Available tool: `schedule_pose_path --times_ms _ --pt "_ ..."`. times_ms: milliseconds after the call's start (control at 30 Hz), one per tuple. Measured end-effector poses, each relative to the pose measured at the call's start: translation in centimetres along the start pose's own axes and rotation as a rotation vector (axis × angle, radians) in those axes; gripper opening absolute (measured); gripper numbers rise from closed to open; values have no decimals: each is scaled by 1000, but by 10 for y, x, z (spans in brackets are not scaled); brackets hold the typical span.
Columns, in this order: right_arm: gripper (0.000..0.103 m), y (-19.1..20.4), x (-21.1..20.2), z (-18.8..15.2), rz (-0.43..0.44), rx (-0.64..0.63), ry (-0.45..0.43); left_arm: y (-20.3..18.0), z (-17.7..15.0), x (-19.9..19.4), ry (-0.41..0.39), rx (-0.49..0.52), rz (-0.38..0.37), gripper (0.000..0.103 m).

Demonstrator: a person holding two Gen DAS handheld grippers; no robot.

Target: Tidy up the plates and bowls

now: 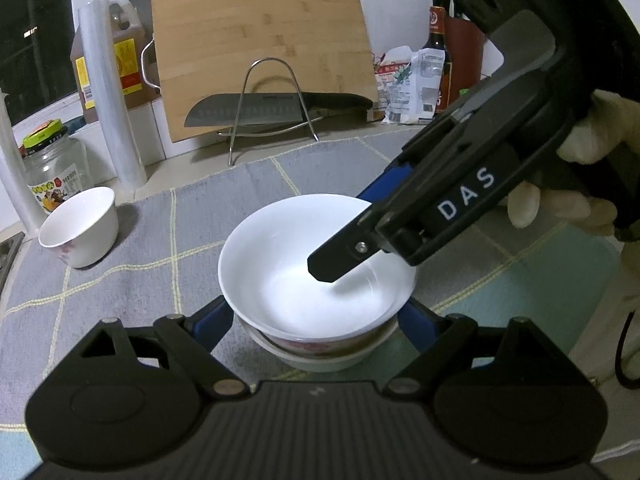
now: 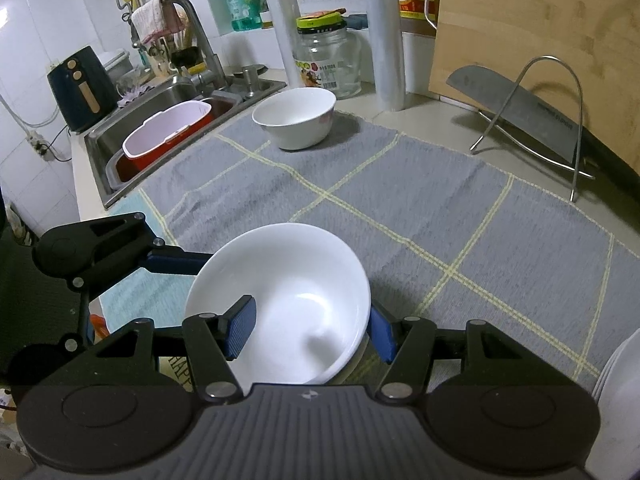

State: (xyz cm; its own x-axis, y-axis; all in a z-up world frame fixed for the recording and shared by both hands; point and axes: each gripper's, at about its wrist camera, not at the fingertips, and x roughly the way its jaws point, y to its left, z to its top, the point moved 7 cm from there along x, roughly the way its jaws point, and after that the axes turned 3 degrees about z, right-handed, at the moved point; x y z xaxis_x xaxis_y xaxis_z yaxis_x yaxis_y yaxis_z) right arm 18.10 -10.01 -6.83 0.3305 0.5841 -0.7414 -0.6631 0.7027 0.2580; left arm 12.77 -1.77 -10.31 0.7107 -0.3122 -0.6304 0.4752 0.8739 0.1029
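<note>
A white bowl (image 1: 280, 280) (image 2: 304, 272) sits nested, slightly tilted, in a lower bowl (image 1: 320, 354) with a red pattern on the grey checked cloth (image 1: 140, 272). My right gripper (image 2: 311, 330) (image 1: 348, 232) is shut on the top bowl's wall, one pad inside and the other outside. My left gripper (image 1: 316, 316) straddles the stack. Its blue fingers (image 1: 214, 320) press the lower bowl's sides, with the tips hidden under the top bowl's rim. One left finger (image 2: 176, 260) shows beside the bowl in the right wrist view. A smaller white bowl (image 1: 80, 228) (image 2: 294, 118) stands apart at the cloth's far corner.
A stack of white plates (image 2: 616, 380) sits at the right edge. A cutting board (image 1: 260, 48) and a knife (image 1: 256, 114) on a wire rack (image 2: 552, 120) stand behind. A glass jar (image 2: 328, 60), wrap rolls, bottles and a sink (image 2: 132, 128) with a red basin line the counter.
</note>
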Motion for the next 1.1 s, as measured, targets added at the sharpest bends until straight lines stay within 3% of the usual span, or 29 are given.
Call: schedule_pose_path --times_ms 467,533,600,700,933,1100 --pt "68 0 1 -2 13 8 3 -1 -2 5 17 12 -4 93" --pt "73 1 -1 -2 16 6 -1 -3 -3 4 10 27 5 94" --pt "87 2 -3 -1 15 2 -8 -2 -2 2 5 35 16 95" --pt "94 2 -7 0 11 -4 -25 0 -1 -2 -6 30 18 95" --pt "96 4 -11 5 26 -24 -49 0 -1 -10 -11 12 55 96" --pt "103 7 -16 10 48 -69 -72 3 0 -24 -29 -37 116 96"
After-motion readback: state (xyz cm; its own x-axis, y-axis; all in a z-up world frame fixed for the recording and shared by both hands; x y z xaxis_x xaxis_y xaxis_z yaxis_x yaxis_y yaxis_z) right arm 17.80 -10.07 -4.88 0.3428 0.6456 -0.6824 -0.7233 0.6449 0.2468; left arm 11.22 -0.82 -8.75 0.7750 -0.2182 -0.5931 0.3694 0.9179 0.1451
